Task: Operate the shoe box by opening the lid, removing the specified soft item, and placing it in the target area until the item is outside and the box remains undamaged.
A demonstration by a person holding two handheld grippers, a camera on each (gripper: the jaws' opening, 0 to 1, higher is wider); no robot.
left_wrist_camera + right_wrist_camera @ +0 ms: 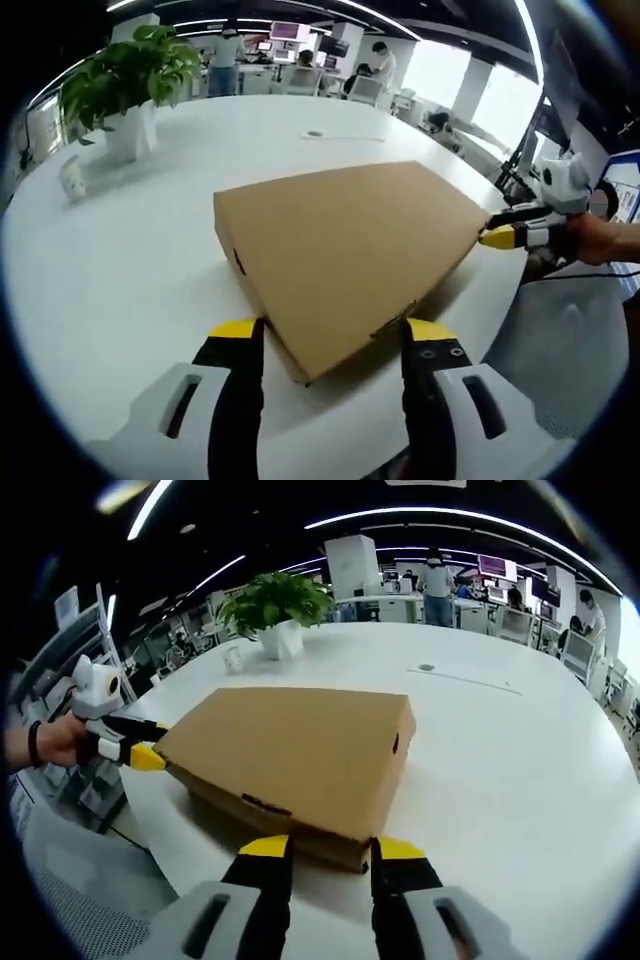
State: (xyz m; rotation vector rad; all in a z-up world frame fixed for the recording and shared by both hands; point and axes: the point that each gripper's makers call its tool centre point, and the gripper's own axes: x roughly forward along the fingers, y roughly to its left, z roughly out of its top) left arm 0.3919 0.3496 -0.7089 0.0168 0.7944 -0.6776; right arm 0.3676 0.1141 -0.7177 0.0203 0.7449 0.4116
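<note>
Yellow-tipped jaws of the left hand-held gripper [332, 332] are held released astride a corner of one closed cardboard shoe box [350, 250] on the white desk [120, 290]. Right hand-held gripper [328, 850], likewise released, is set at the opposite corner. Light, dentable card is judged; lid edges suit gripping.

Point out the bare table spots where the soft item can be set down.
The table is bare beyond the shoe box, out to the plant. It is also bare beside the box on the plant's side. Crowded: both box ends, where the left gripper and right gripper sit.
</note>
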